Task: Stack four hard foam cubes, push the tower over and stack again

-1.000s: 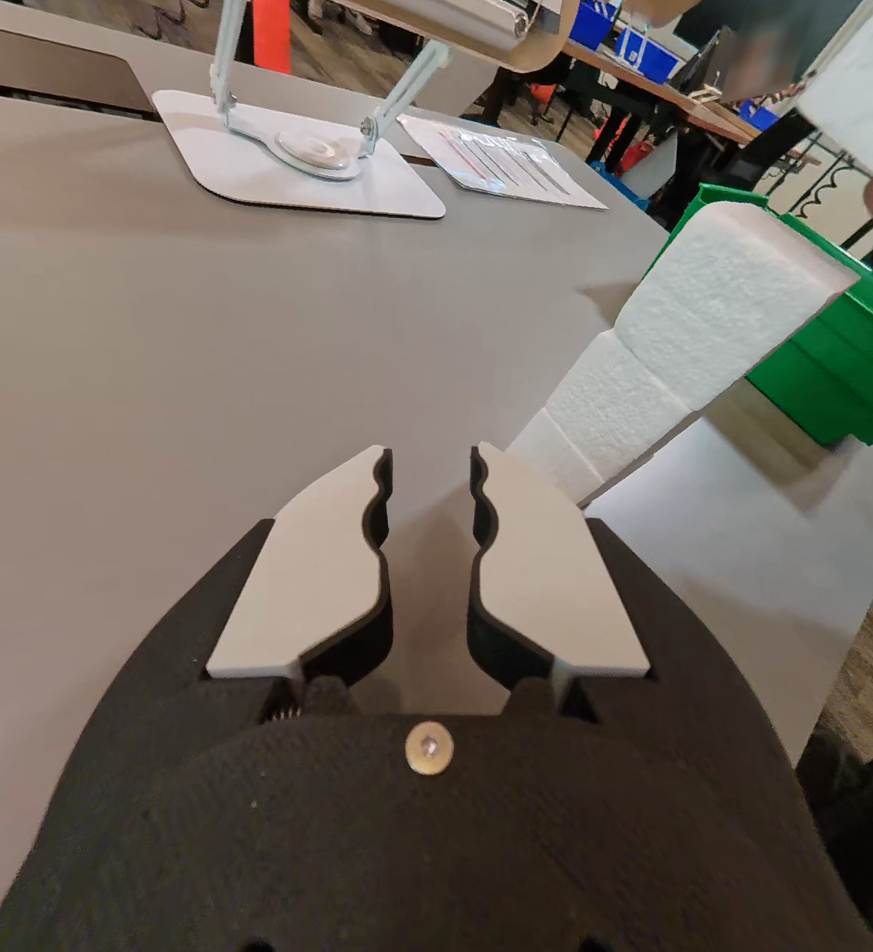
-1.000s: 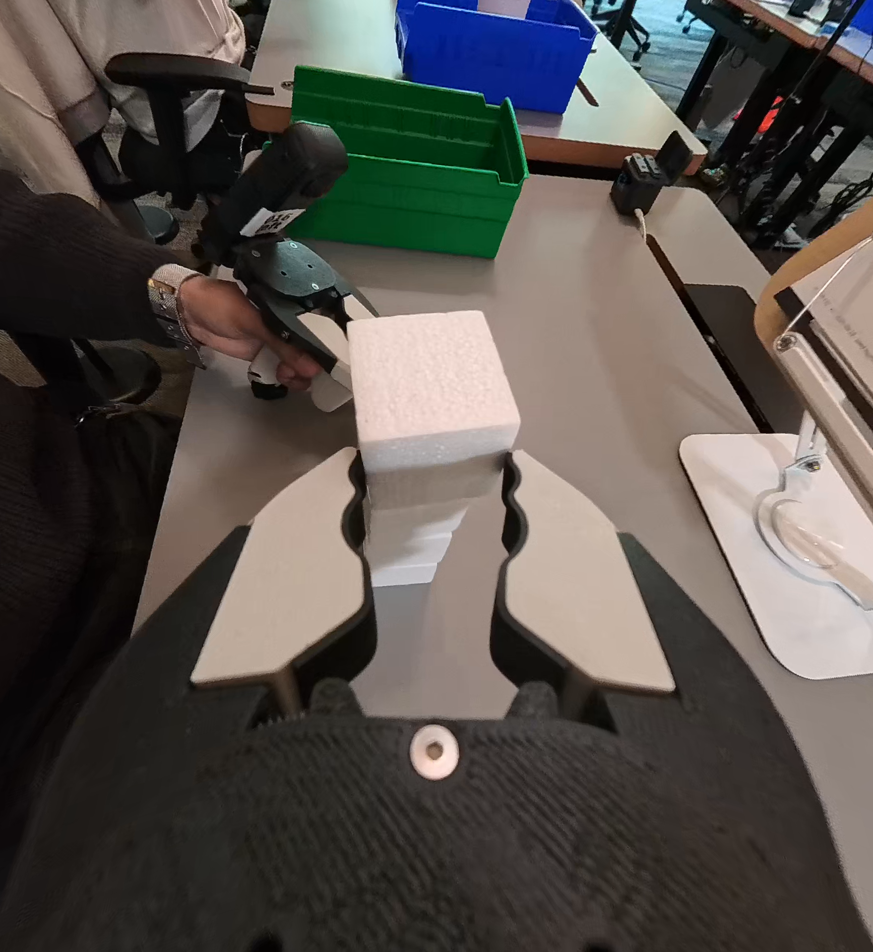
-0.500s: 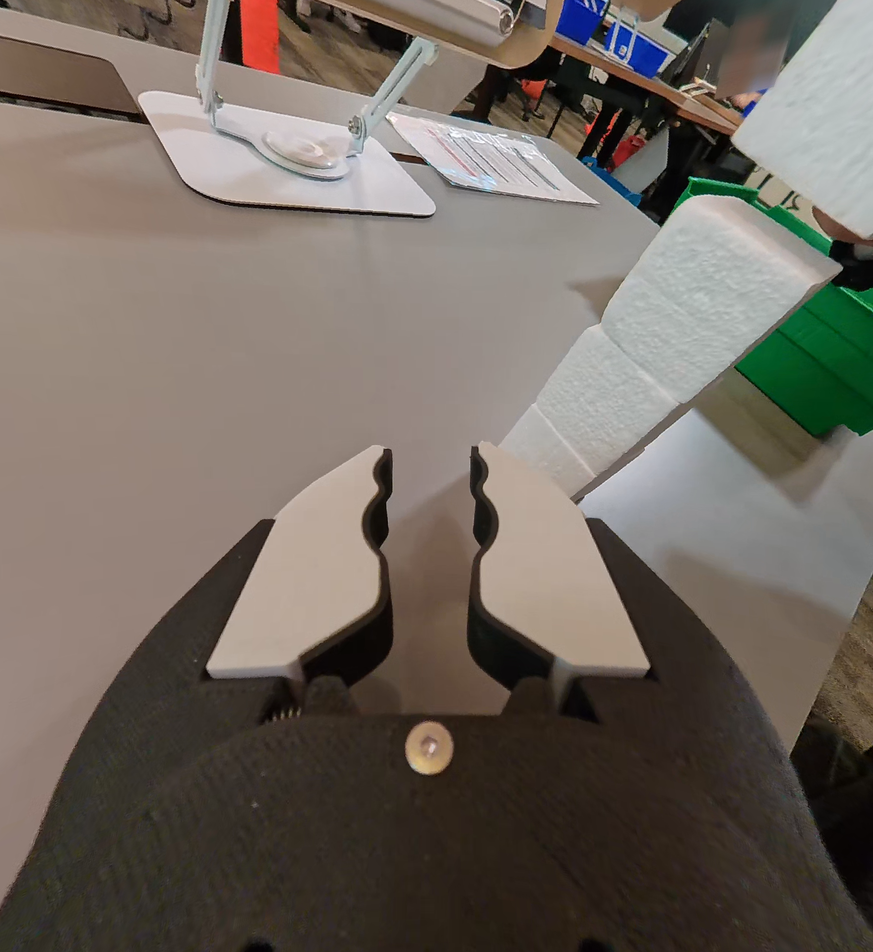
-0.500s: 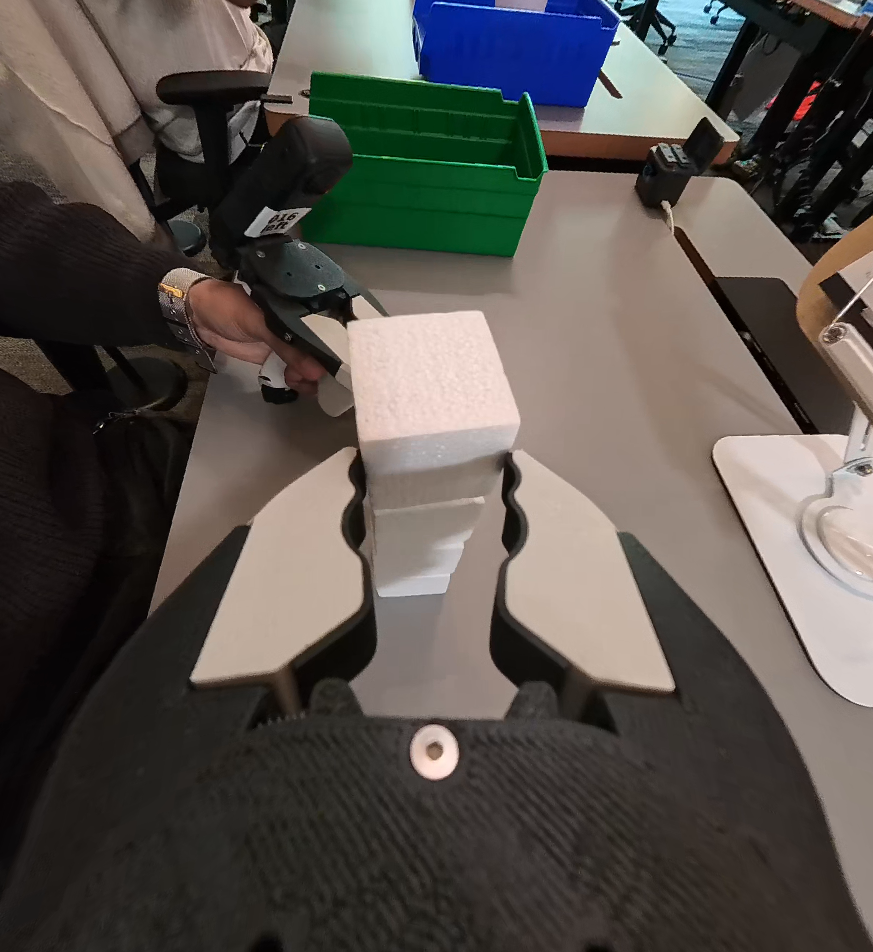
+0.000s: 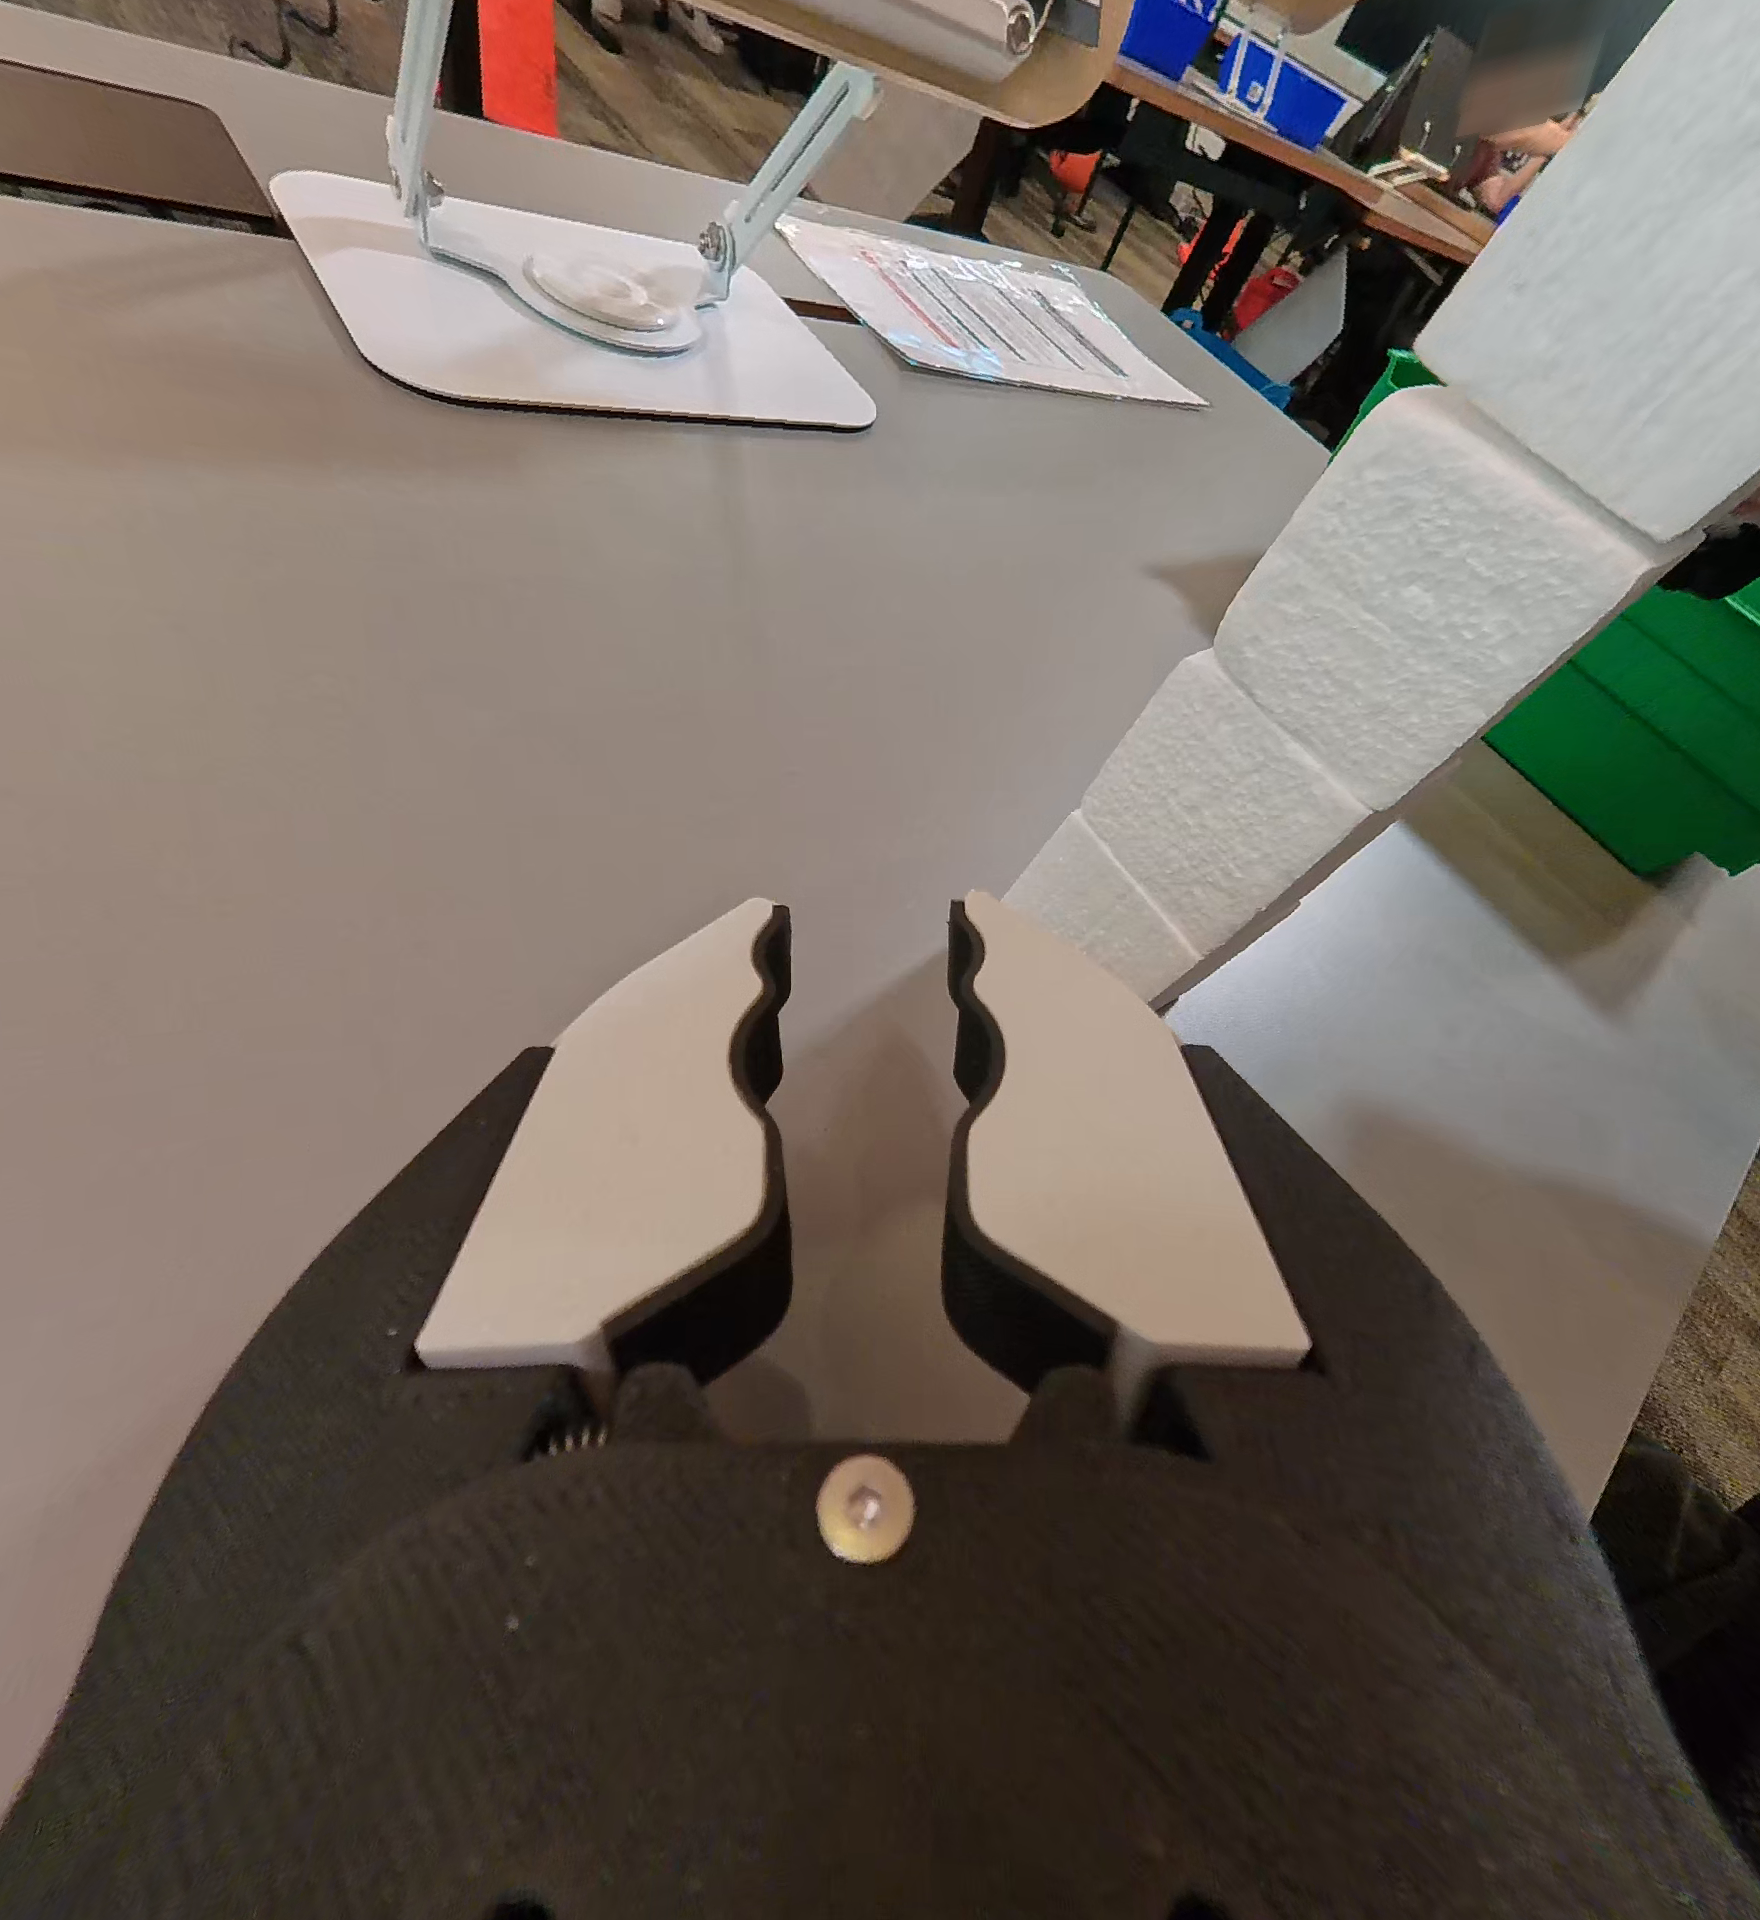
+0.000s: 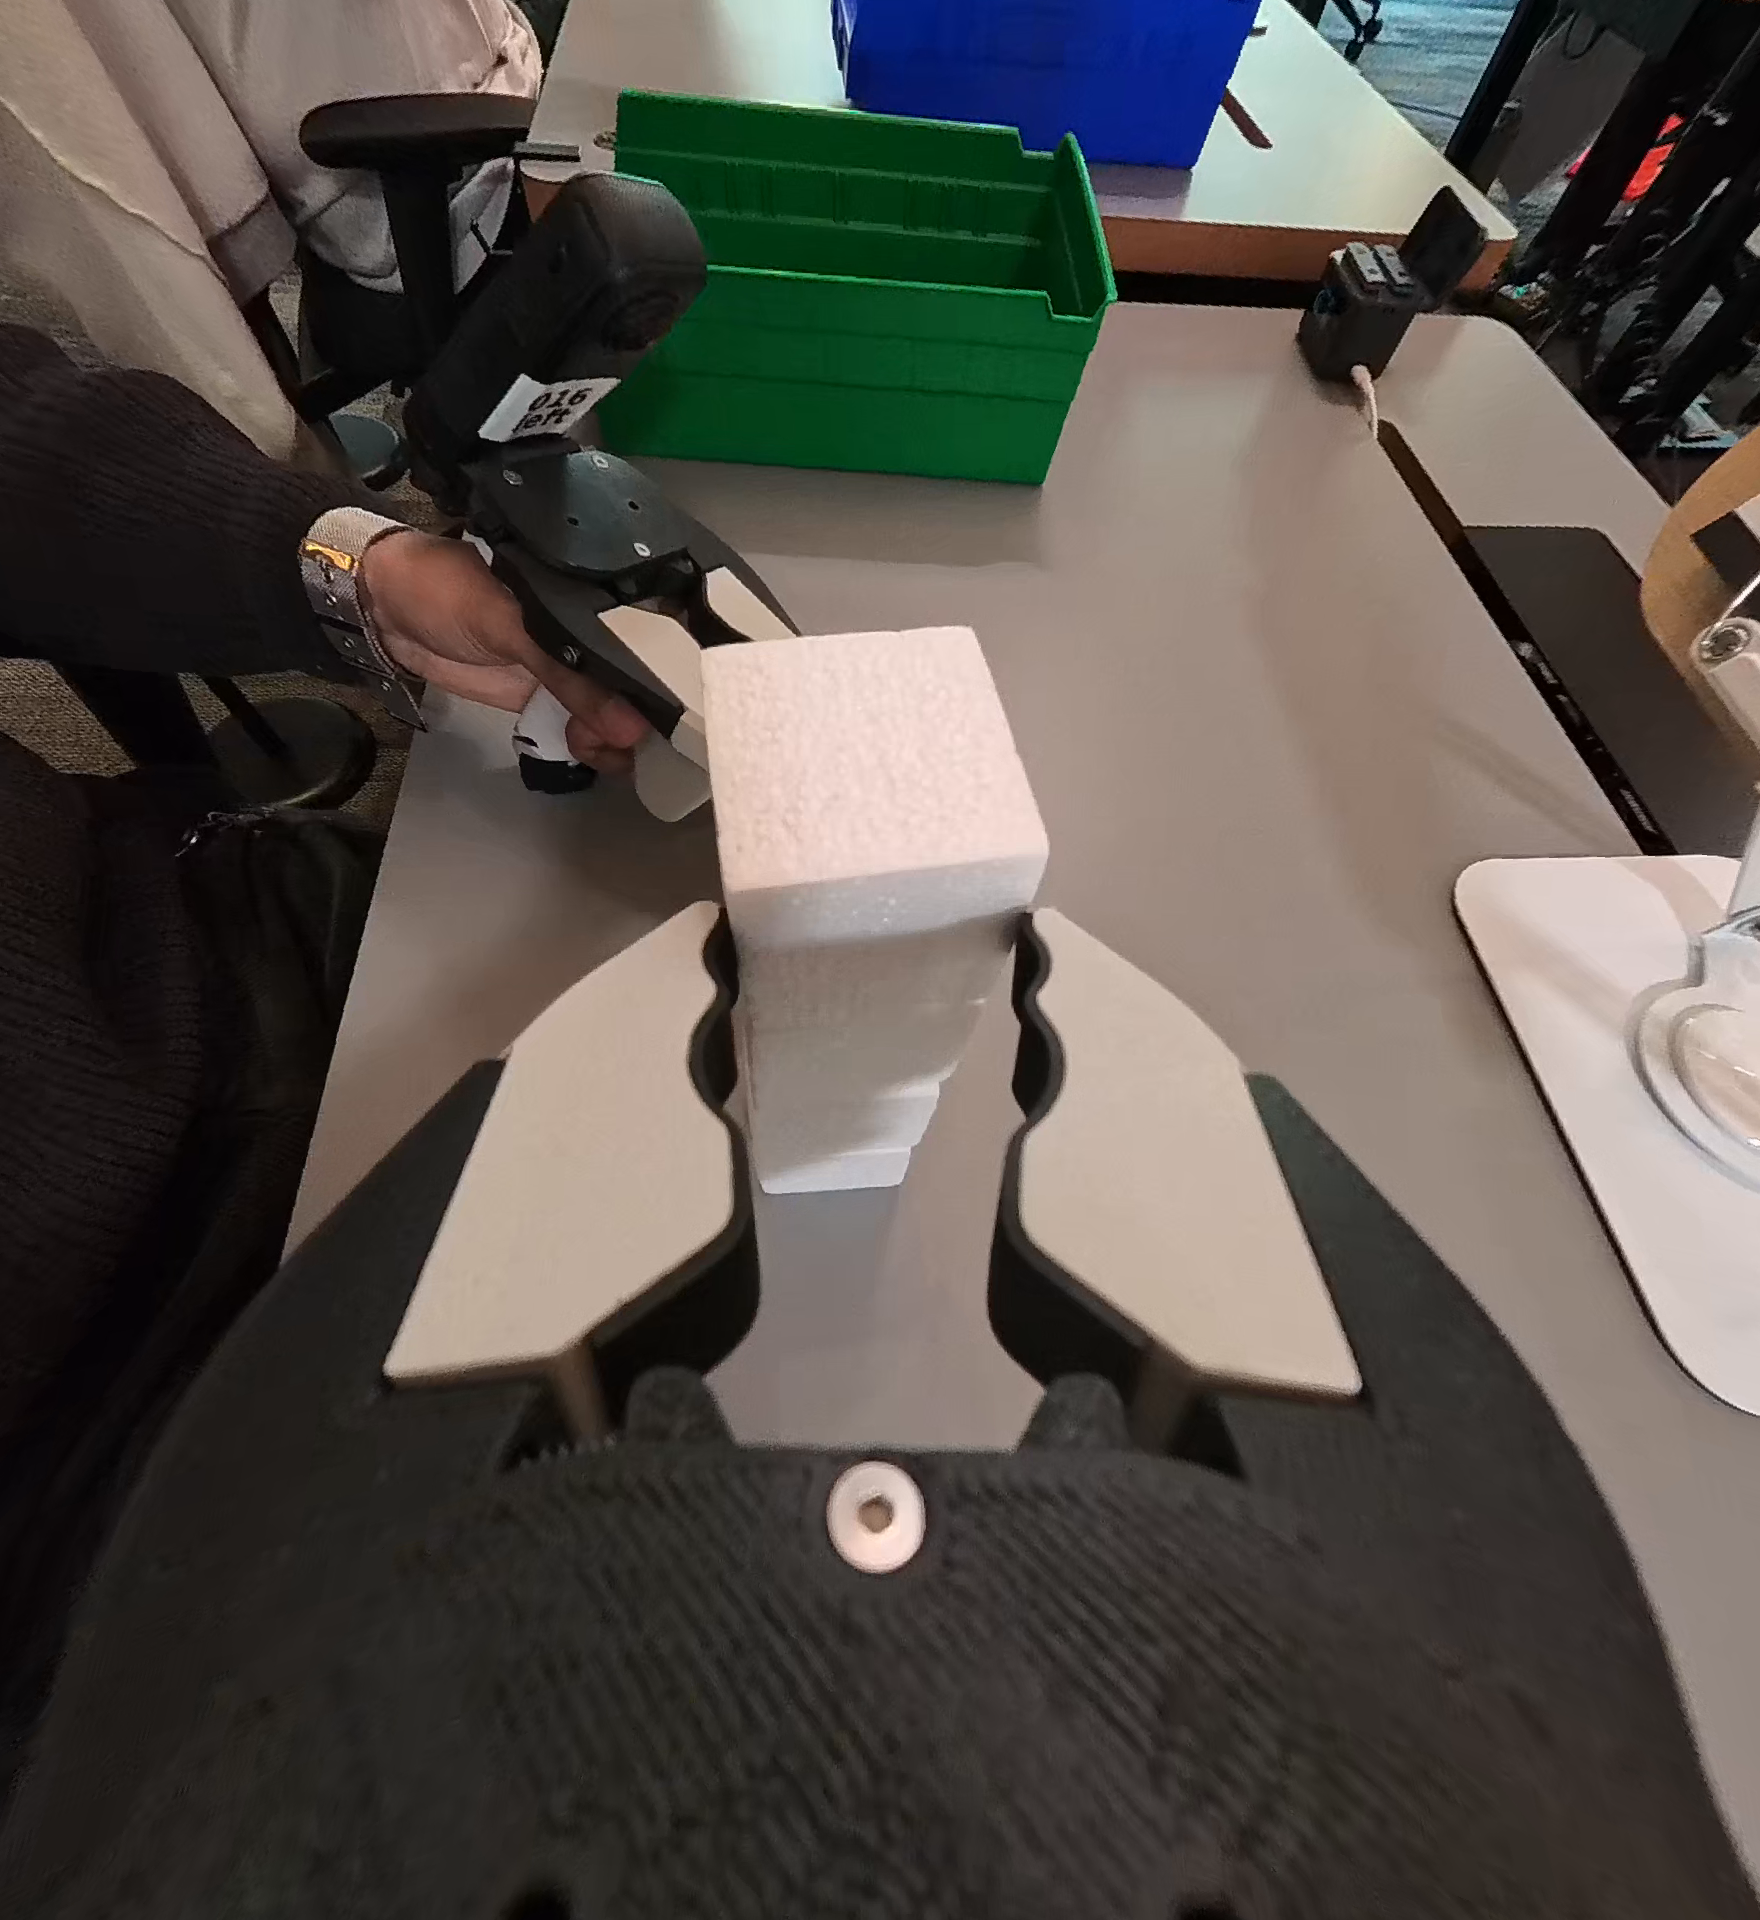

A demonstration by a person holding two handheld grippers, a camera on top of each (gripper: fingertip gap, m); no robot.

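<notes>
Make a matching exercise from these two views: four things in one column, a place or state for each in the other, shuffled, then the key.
Things:
1. foam block
2. foam stack
3. green bin
4. left gripper

Places or states:
A. open, holding nothing
B. standing on the grey table
C. at the table's far edge
D. gripped between the right gripper's fingers

Pairs: 1-D, 2-B, 3-C, 4-A
</notes>
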